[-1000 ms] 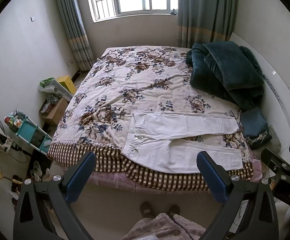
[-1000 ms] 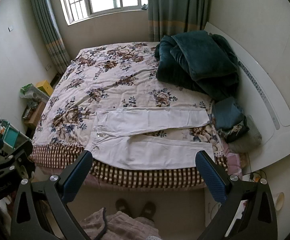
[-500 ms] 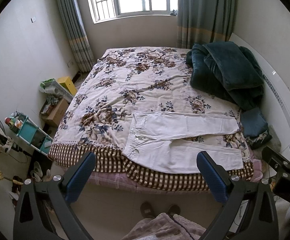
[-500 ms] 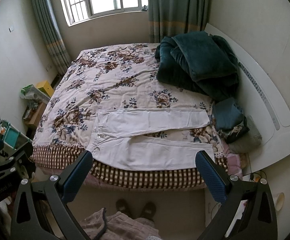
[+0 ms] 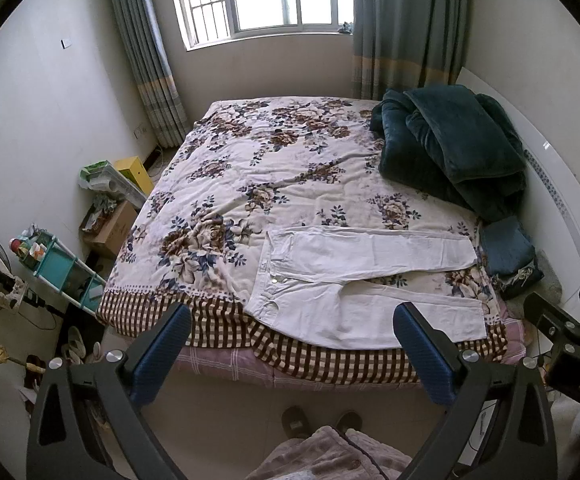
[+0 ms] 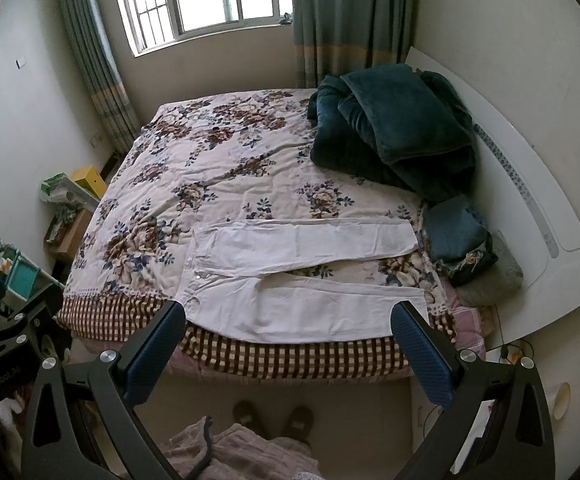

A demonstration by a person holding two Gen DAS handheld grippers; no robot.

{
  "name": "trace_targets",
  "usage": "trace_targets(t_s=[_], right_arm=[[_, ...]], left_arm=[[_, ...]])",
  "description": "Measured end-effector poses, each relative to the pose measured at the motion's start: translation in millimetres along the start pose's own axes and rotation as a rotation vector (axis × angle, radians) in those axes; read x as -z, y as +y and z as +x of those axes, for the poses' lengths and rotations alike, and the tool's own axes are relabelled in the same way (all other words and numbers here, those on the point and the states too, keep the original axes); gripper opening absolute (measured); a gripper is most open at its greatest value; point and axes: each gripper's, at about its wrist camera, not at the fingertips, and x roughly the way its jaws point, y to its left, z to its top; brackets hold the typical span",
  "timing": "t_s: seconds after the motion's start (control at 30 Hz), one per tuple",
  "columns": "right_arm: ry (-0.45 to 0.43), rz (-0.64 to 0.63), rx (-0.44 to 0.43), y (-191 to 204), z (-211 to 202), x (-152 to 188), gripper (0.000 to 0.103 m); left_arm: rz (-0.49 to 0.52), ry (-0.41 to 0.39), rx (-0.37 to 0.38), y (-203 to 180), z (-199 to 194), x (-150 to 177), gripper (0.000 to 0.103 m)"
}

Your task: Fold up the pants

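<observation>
Both grippers hang high over the near edge of the bed (image 5: pixel 274 168), looking down. The white pants (image 5: pixel 353 280) lie spread flat on the floral quilt (image 5: pixel 250 184) along the bed's near edge, waistband to the left, both legs running right, with a narrow wedge of quilt showing between them. The near leg sits right at the brown checkered border (image 5: pixel 218 320) of the quilt.

The left gripper (image 5: pixel 290 344) is released, its blue pads (image 5: pixel 162 344) wide apart and holding nothing, well above the pants. The right gripper (image 6: pixel 290 344) is the same story: jaws spread wide, empty, clear of the fabric. Each gripper pokes into the edge of the other's view.

On the far right of the bed a dark teal blanket (image 6: pixel 393 128) is heaped near the white headboard (image 6: pixel 529 208), with folded dark clothes (image 6: pixel 457 236) beside the trouser cuffs. The person's slippers (image 6: pixel 274 420) stand on the floor just short of the bed. A teal shelf (image 5: pixel 58 272) stands by the left wall.
</observation>
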Motion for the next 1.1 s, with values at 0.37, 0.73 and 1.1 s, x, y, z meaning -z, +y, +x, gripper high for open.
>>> trace_targets(t_s=[0.37, 0.73, 1.1], right_arm=[[0.016, 0.008, -0.013, -8.4, 7.2, -3.8, 0.103], [0.023, 0.02, -0.005, -35.1, 68.0, -14.7, 0.103], [0.078, 0.042, 0.045, -64.4, 183.6, -56.5, 0.103]], left_arm=[[-0.007, 0.011, -0.003, 0.0, 1.6, -0.4, 0.103], [-0.059, 0.022, -0.038, -27.3, 64.5, -5.7, 0.103], [-0.025, 0.1, -0.032, -64.7, 170.0, -44.9, 0.103]])
